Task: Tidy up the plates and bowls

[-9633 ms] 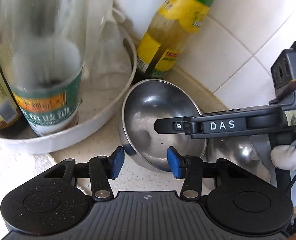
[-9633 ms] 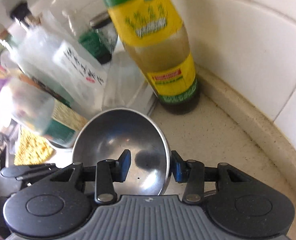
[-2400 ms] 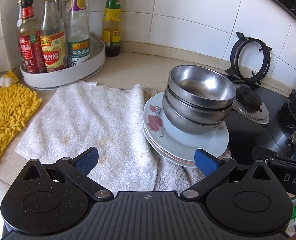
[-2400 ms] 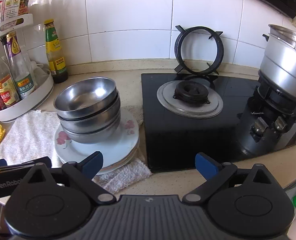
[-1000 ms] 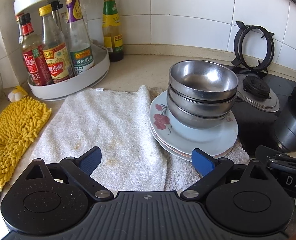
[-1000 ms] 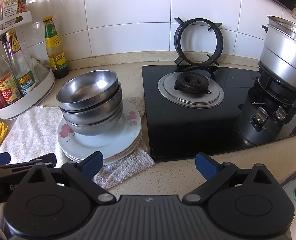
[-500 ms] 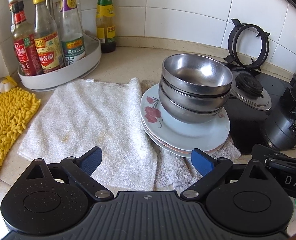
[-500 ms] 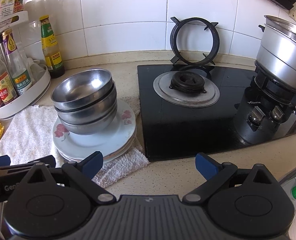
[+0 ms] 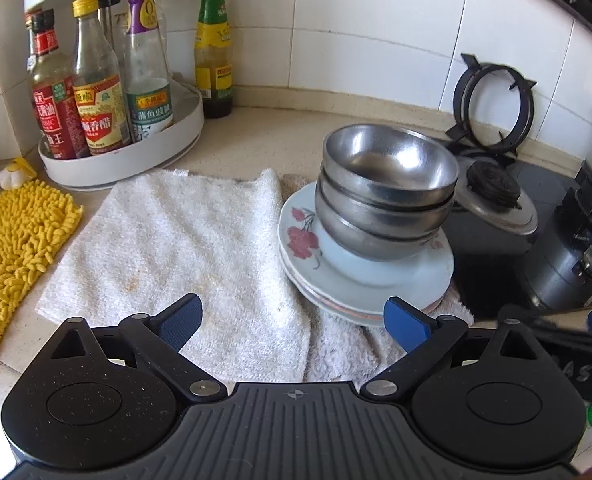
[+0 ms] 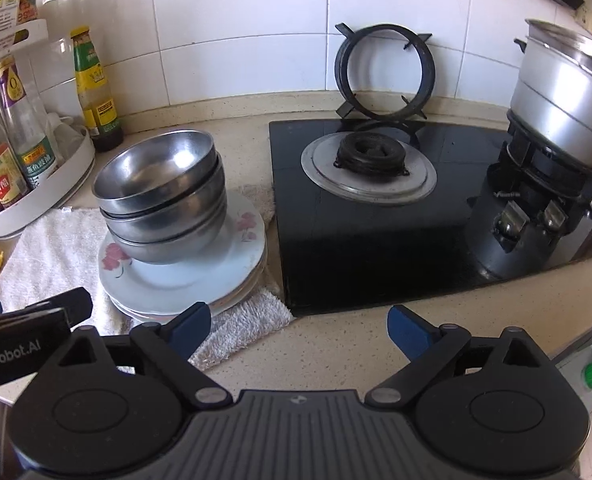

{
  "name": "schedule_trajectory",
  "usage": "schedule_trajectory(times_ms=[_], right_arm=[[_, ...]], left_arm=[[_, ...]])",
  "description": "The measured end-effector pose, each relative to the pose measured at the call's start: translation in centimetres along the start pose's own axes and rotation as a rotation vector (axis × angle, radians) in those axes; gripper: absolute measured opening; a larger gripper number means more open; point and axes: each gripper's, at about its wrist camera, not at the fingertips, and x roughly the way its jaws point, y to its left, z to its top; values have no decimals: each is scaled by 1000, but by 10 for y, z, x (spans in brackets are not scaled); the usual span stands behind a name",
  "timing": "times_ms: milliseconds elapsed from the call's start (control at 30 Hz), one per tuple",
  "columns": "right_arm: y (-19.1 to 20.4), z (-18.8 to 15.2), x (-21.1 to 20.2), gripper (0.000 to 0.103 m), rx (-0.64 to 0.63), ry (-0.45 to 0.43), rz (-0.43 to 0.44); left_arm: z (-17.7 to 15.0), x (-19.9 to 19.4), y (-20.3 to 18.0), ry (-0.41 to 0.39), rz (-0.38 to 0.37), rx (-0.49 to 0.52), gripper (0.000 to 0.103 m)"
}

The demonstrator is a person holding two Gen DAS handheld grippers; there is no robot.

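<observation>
On towel (image 9: 184, 240), bowls (image 9: 387, 192) beyond spread tongs (image 9: 292, 322).

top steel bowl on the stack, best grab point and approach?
Take the top steel bowl by its rim, probably the near edge, from above: one finger inside, one outside. It sits nested upright in two more bowls on the flowered plates, so only the rim band is exposed, and its curved wall gives little purchase. Both the left tongs and right tongs are open and empty.
</observation>
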Motion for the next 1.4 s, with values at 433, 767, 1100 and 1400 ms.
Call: schedule_trajectory(times_ms=[433, 767, 1100, 1400], right_arm=[[-3, 4, -5, 98, 16, -27, 22], [2, 4, -6, 98, 11, -20, 24], [2, 4, -5, 98, 9, -17, 19], [5, 4, -3, 98, 10, -9, 22]], left_arm=[[3, -1, 2, -31, 61, 26, 103], [1, 0, -2, -18, 45, 56, 103], [2, 2, -1, -4, 35, 58, 102], [1, 2, 0, -25, 35, 74, 101]])
